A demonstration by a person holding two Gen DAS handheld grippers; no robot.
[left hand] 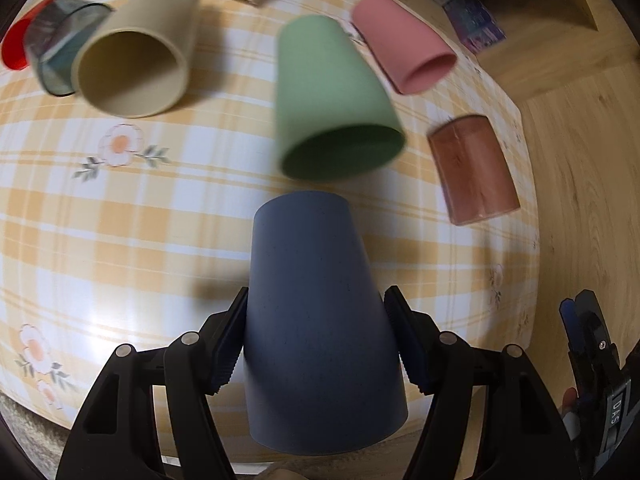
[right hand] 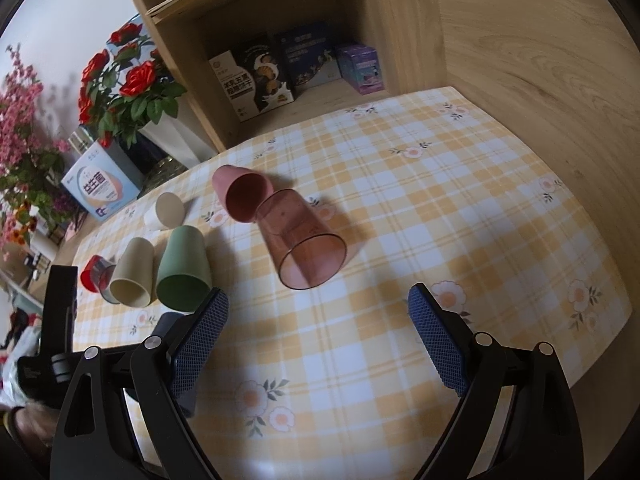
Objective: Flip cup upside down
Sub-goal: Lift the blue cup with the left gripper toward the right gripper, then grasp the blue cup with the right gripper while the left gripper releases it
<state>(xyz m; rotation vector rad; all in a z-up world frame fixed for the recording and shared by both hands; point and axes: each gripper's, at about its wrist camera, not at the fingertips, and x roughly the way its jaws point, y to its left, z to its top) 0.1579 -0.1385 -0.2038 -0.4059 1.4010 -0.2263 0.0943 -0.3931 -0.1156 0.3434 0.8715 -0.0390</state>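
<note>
Left gripper (left hand: 316, 344): we see its jaws closed on the blue cup (left hand: 316, 320), held above the near counter (left hand: 120, 240) edge.
Right gripper (right hand: 318, 332): jaws wide apart, holding nothing.
Technique: we would rotate the wrist fully, then lower the rim flat.
Contents: the green cup (left hand: 332, 108) and beige cup (left hand: 136, 52) appear empty.
</note>
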